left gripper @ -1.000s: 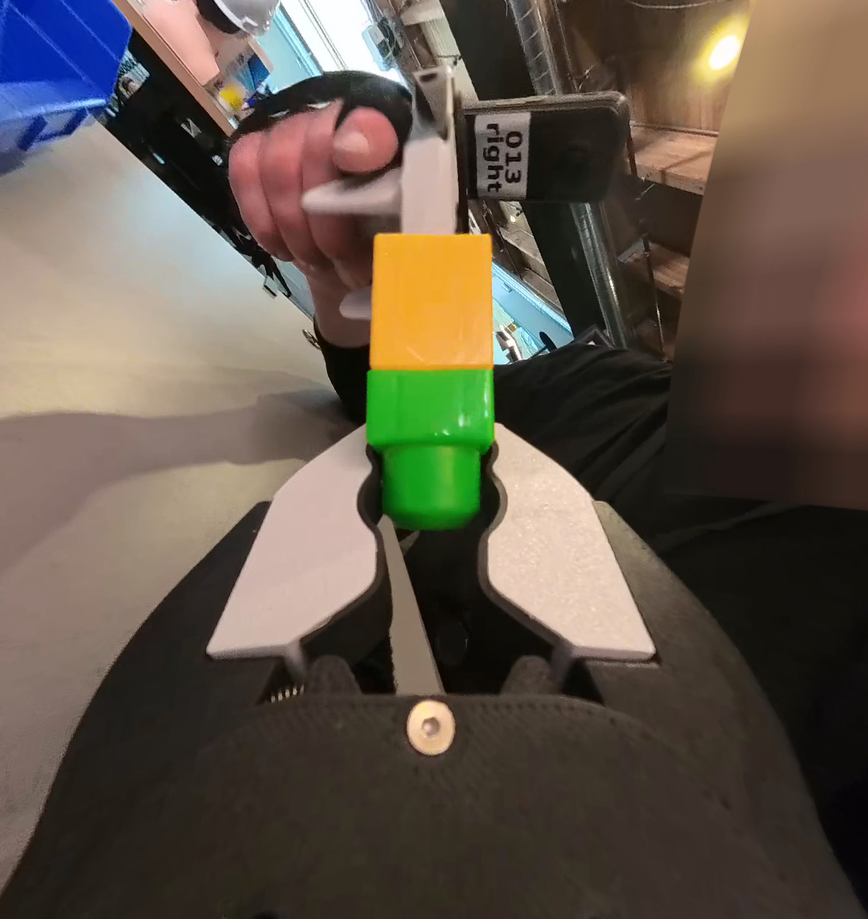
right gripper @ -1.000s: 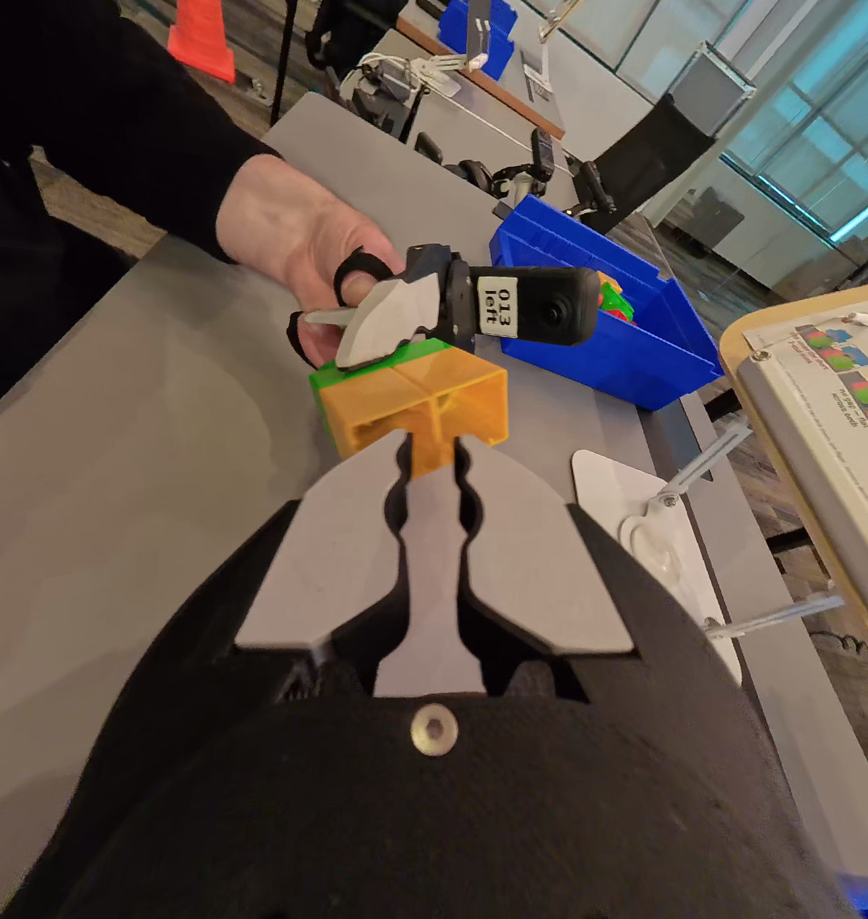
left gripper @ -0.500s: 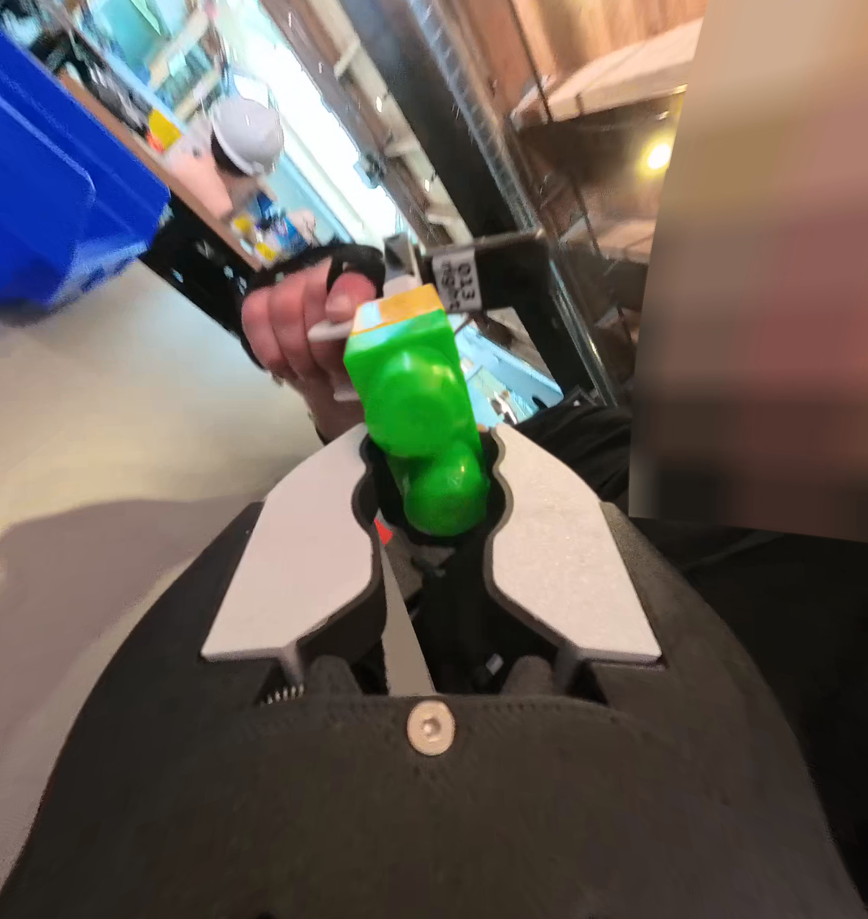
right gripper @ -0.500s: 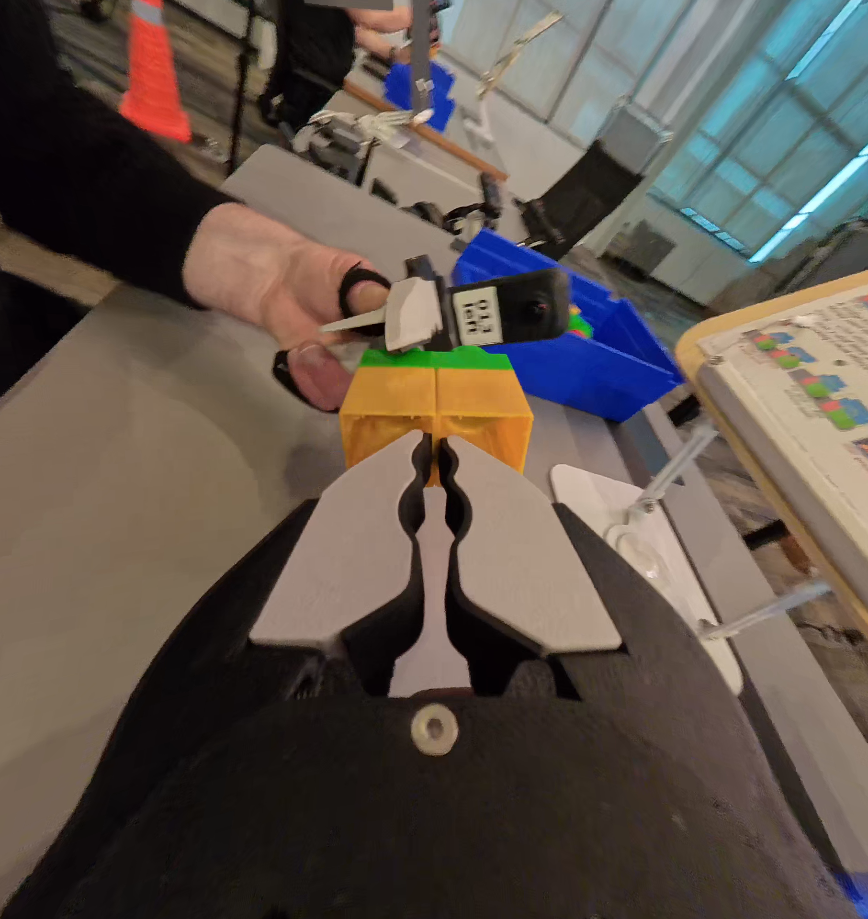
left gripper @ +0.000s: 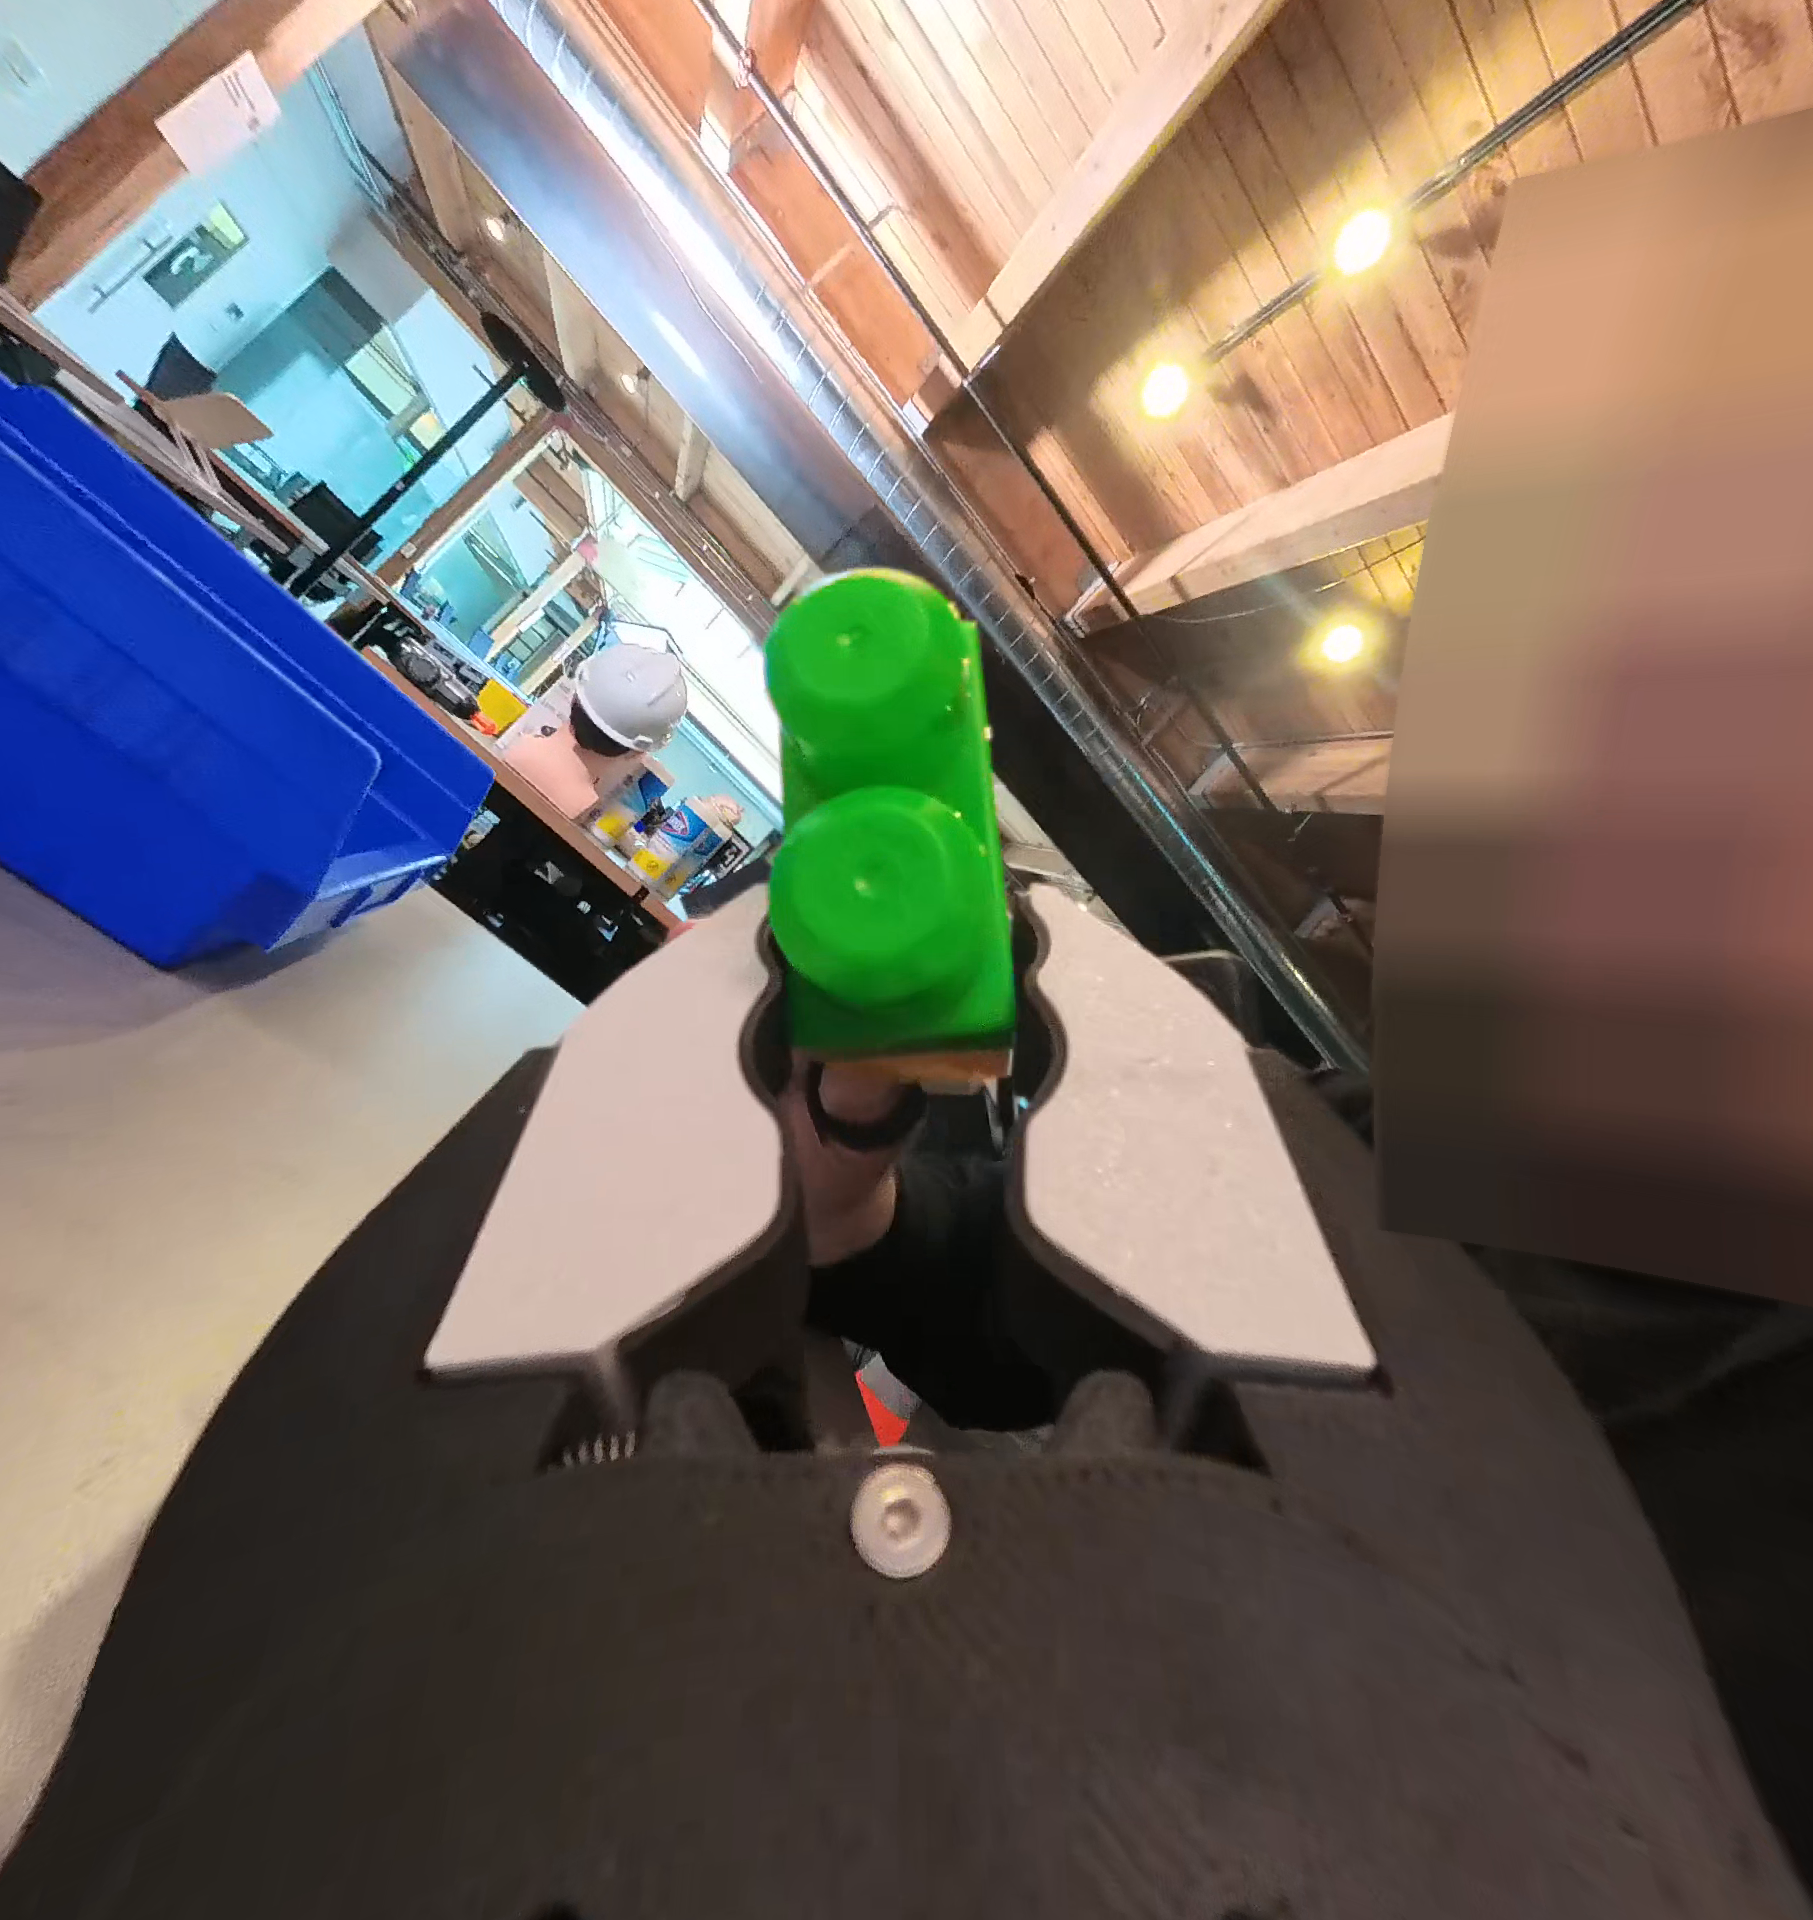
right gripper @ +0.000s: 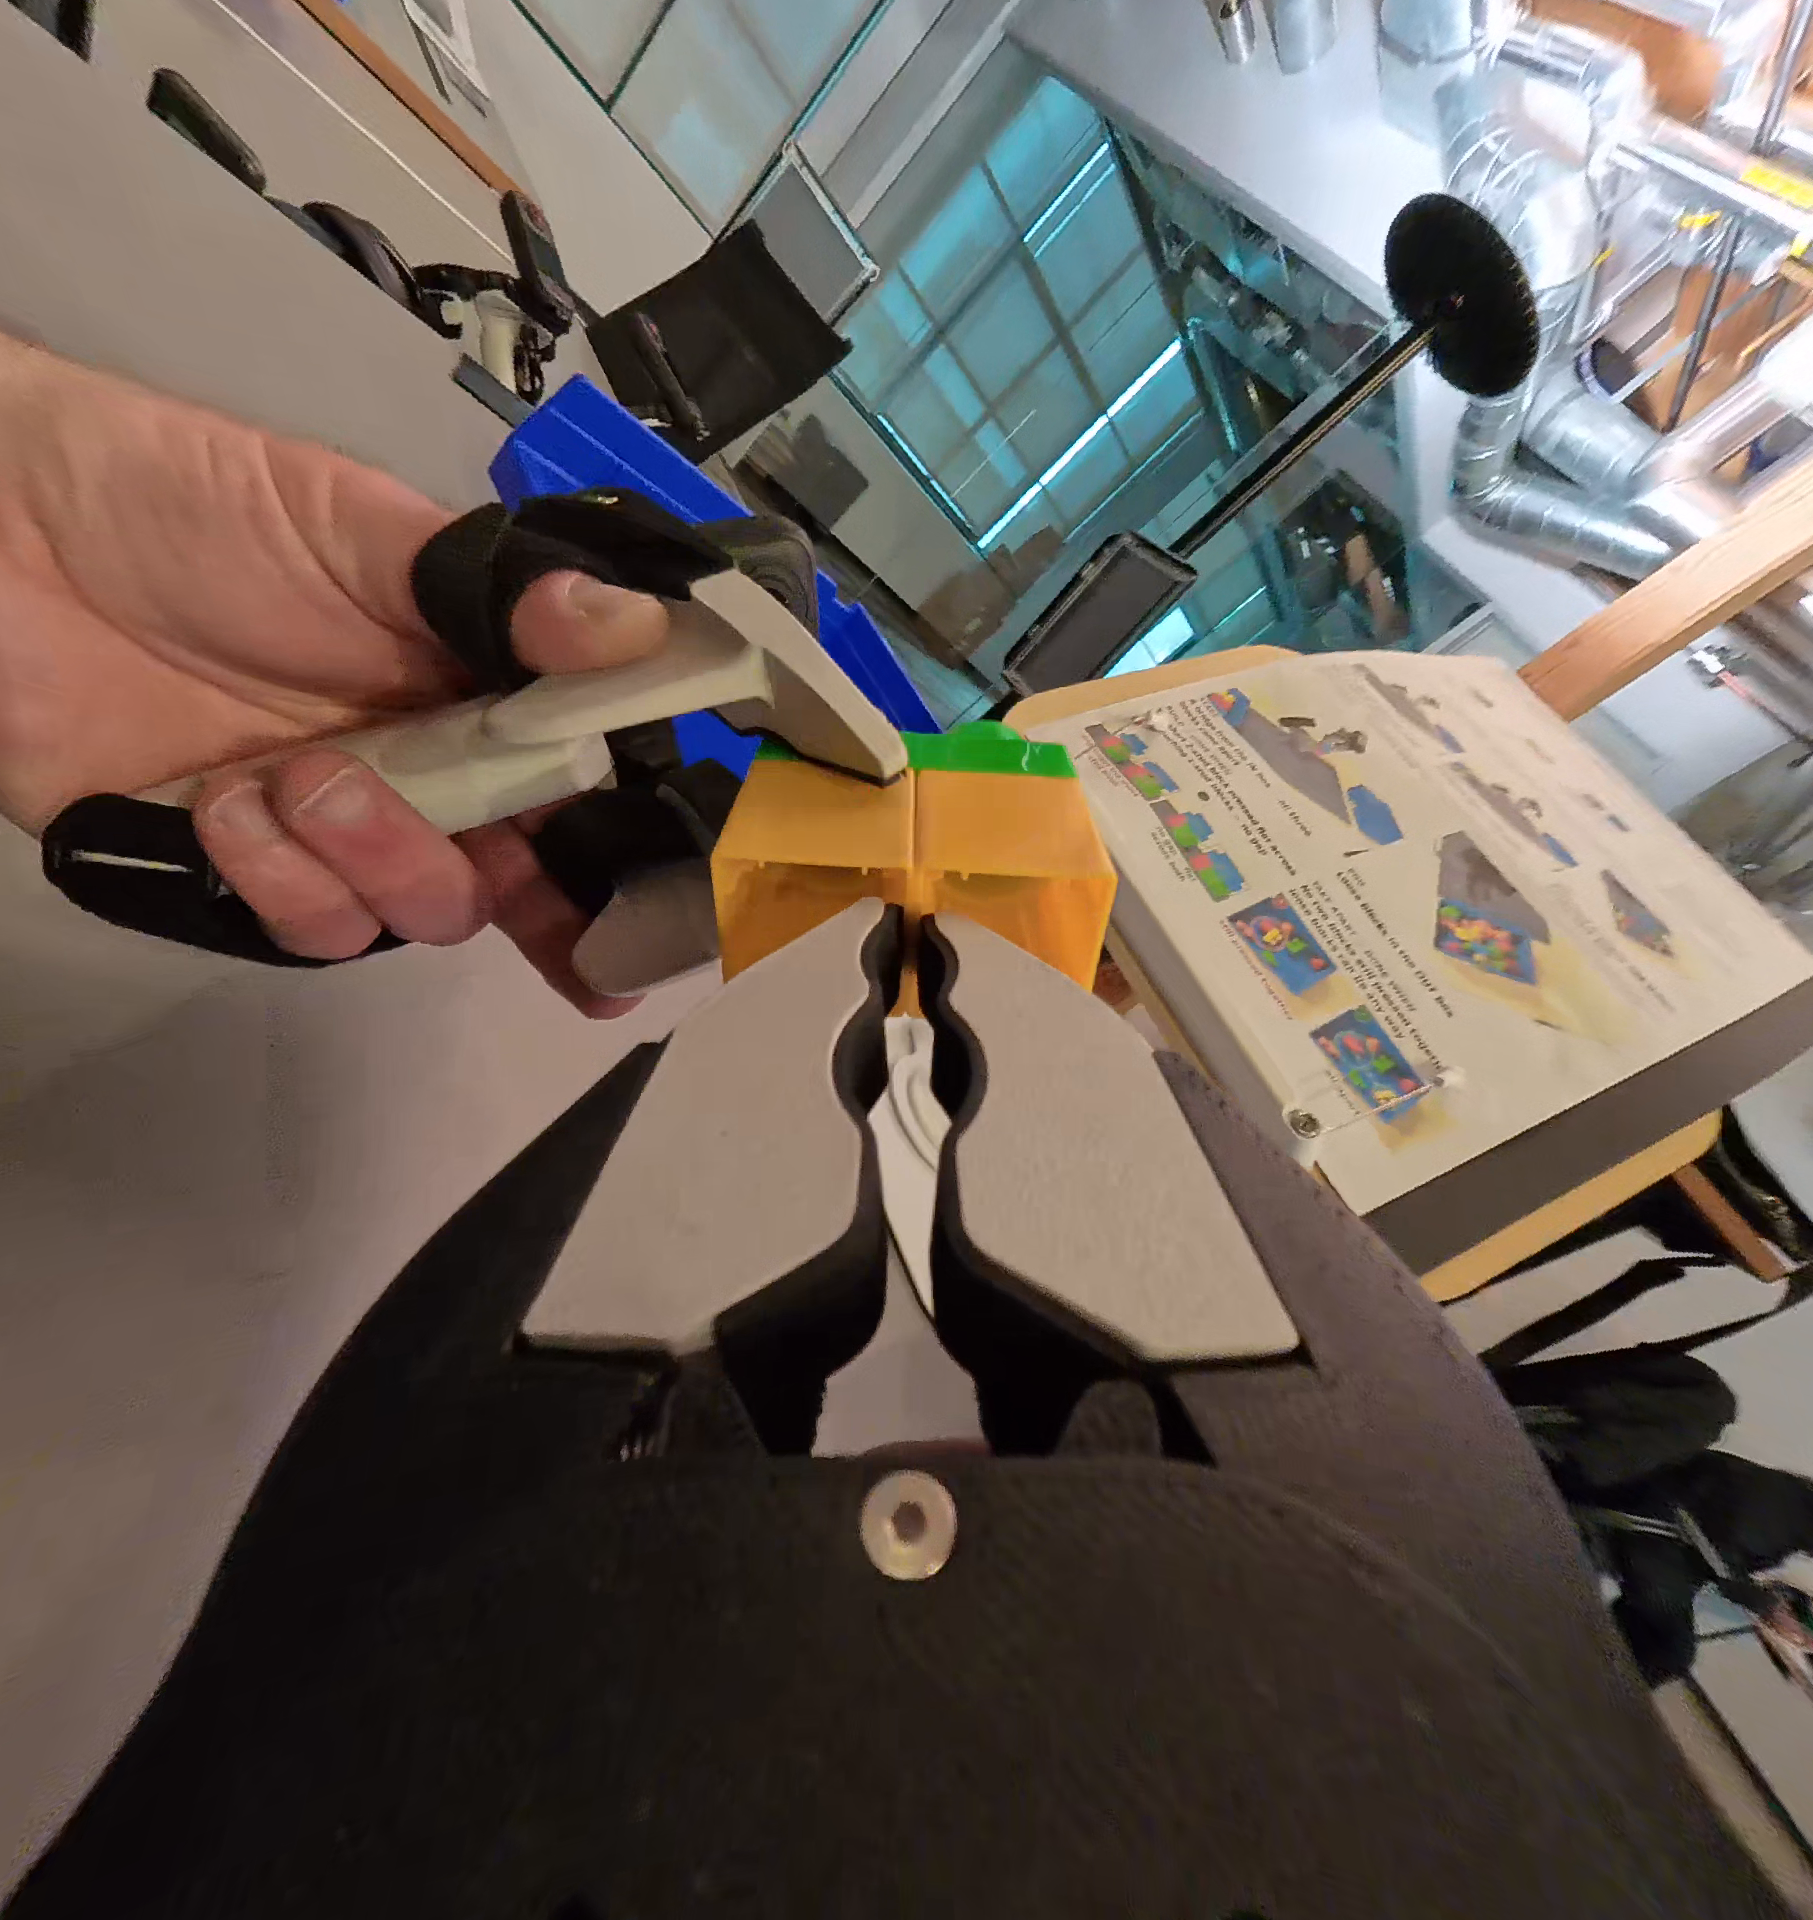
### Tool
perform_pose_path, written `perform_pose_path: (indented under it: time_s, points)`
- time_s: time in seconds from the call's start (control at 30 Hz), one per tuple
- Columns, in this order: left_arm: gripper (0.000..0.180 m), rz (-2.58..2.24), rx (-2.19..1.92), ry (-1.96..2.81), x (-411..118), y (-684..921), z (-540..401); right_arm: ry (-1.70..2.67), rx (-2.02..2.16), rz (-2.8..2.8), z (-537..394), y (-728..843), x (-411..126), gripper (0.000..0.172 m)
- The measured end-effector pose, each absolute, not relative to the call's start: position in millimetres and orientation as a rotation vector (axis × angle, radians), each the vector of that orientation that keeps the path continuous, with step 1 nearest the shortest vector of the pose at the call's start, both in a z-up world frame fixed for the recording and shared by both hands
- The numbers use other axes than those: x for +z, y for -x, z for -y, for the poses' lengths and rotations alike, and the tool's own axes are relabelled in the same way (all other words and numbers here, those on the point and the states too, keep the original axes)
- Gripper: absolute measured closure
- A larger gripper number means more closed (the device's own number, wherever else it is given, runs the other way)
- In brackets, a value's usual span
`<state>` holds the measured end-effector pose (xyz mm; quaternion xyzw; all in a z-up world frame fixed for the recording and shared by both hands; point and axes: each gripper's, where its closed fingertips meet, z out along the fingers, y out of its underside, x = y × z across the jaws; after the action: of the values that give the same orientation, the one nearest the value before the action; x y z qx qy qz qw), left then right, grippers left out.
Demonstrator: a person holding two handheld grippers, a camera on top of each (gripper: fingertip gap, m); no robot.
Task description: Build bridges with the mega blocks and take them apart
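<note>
A green two-stud block [left gripper: 886, 831] is pressed onto an orange block [right gripper: 995, 842], and the pair is held up off the table between both grippers. My left gripper [left gripper: 897, 935] is shut on the green block's sides, with the studs facing its camera. Only a sliver of the orange block [left gripper: 943, 1070] shows behind it. My right gripper [right gripper: 907, 925] is shut on the thin middle wall of the orange block's hollow underside. In the right wrist view the left gripper's fingers [right gripper: 798, 696] clamp the far end of the pair, where the green block [right gripper: 985, 753] sits.
A blue bin [left gripper: 154, 727] stands on the grey table [left gripper: 206, 1143] and also shows in the right wrist view [right gripper: 611, 457]. A slanted instruction board [right gripper: 1401, 883] stands to the right. A white plate [right gripper: 907, 1081] lies below the jaws. A hand [right gripper: 206, 644] holds the left gripper. Only a small space, under 4 cm, lies between the two pairs of fingers.
My right gripper's pads came together on the orange block's middle wall. Both grippers then tilted the joined pair upward, so the green studs now face the left camera.
</note>
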<state>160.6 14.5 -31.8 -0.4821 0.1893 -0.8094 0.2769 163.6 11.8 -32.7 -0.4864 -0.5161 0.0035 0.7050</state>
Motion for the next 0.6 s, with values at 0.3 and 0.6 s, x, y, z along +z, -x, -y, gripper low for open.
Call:
perform_pose_path:
  time_s: [0.3, 0.6]
  points:
    - [0.143, -0.687, -1.965, 1.438, -41, -150, -19, 1.142, 0.203, 1.314, -2, -163, -53, 0.149]
    - [0.142, -1.265, -1.285, 1.673, -72, -152, -13, 1.441, 0.613, 1.408, -11, -183, -35, 0.120]
